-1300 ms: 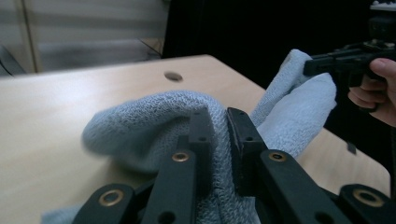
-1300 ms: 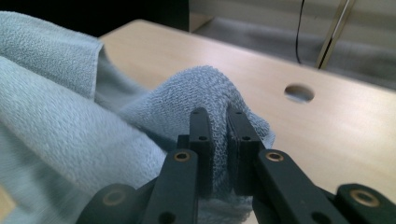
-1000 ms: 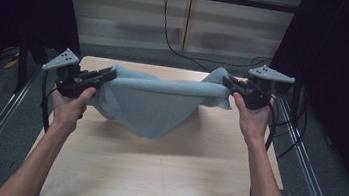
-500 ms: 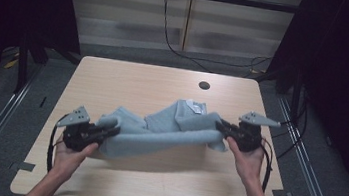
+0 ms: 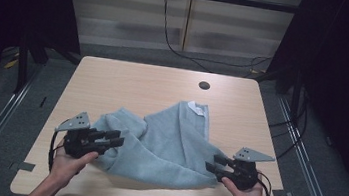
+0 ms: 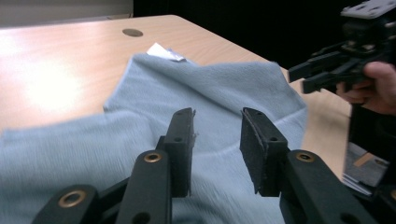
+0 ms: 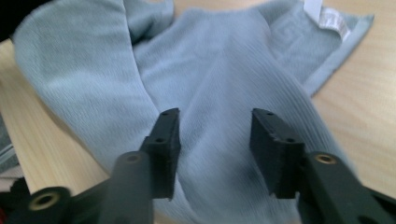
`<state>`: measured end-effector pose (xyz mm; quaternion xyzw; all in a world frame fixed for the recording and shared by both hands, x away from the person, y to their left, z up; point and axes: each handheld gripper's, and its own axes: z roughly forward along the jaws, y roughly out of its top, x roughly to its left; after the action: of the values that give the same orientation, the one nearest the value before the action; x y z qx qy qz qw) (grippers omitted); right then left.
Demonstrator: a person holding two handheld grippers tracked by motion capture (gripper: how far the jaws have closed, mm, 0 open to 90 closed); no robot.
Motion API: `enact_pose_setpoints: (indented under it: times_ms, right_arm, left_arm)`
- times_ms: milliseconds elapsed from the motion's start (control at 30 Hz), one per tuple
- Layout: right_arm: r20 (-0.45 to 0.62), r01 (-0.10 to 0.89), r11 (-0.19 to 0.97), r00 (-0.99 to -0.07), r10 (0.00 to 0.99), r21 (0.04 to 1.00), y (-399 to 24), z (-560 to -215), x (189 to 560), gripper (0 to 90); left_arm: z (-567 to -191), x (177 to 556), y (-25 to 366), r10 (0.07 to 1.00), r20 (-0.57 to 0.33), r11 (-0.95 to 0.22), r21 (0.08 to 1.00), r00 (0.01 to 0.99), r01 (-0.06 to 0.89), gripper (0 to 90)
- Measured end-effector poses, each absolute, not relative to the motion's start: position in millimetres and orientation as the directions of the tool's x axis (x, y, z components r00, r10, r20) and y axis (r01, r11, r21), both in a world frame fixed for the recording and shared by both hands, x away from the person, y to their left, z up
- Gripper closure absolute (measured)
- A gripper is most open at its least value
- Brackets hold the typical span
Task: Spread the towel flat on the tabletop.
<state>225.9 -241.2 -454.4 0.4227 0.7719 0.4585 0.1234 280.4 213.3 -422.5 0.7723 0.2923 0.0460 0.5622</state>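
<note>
— Two grippers flanked the grey towel (image 5: pixel 166 147) in the high view, which lay rumpled over the near half of the wooden table (image 5: pixel 128 85). The left gripper (image 5: pixel 113 138) sat at the towel's left edge, the right gripper (image 5: pixel 215 164) at its right corner, both having just been opening.

— Released, then?

— Yes. In the left gripper view the black pads (image 6: pixel 183 140) stood apart above soft, ribbed cloth, nothing pinched.

— And the right gripper view?

— Jaws apart over the towel's fold, its white tag (image 7: pixel 327 16) beyond; slightly blurred, but probably no contact. Laying-out seemed done; next, regrasping a corner to fold.
</note>
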Motion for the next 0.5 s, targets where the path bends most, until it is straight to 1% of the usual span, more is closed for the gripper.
enact_pose_setpoints:
  times_ms: [100,167,233,300,333,367,400,433,467,500]
  right_arm:
    - [0.209,0.528,0.196,-0.611,0.764,0.826,-242,-449,229,48.9]
    - [0.209,0.518,0.164,-0.588,0.782,0.84,-245,-444,239,48.4]
    - [0.198,0.522,0.172,-0.577,0.793,0.835,-248,-446,246,48.4]
    - [0.199,0.543,0.177,-0.562,0.803,0.821,-251,-452,253,48.5]
    - [0.193,0.556,0.188,-0.555,0.809,0.81,-252,-455,256,48.5]
    - [0.19,0.568,0.198,-0.551,0.813,0.799,-255,-460,258,48.3]
    - [0.19,0.568,0.198,-0.551,0.813,0.799,-255,-460,258,48.3]
    - [0.203,0.593,0.207,-0.549,0.811,0.778,-259,-468,259,46.8]
    - [0.203,0.593,0.207,-0.549,0.811,0.778,-259,-468,259,46.8]
    - [0.201,0.6,0.212,-0.546,0.813,0.771,-260,-471,259,46.0]
  left_arm:
    - [-427,302,196,0.514,-0.236,-0.249,0.879,0.824,0.407,64.1]
    - [-446,323,178,0.529,-0.237,-0.303,0.844,0.814,0.443,65.1]
    - [-465,334,166,0.534,-0.256,-0.342,0.806,0.806,0.483,65.1]
    - [-481,337,159,0.553,-0.252,-0.374,0.776,0.794,0.507,65.2]
    - [-481,337,159,0.553,-0.252,-0.374,0.776,0.794,0.507,66.1]
    - [-490,334,156,0.555,-0.207,-0.461,0.729,0.806,0.505,66.2]
    - [-490,334,156,0.555,-0.207,-0.461,0.729,0.806,0.505,67.1]
    - [-493,330,160,0.553,-0.186,-0.485,0.72,0.812,0.495,69.1]
    - [-494,329,162,0.554,-0.178,-0.487,0.723,0.813,0.49,69.1]
    - [-494,327,169,0.566,-0.171,-0.484,0.723,0.807,0.493,71.0]
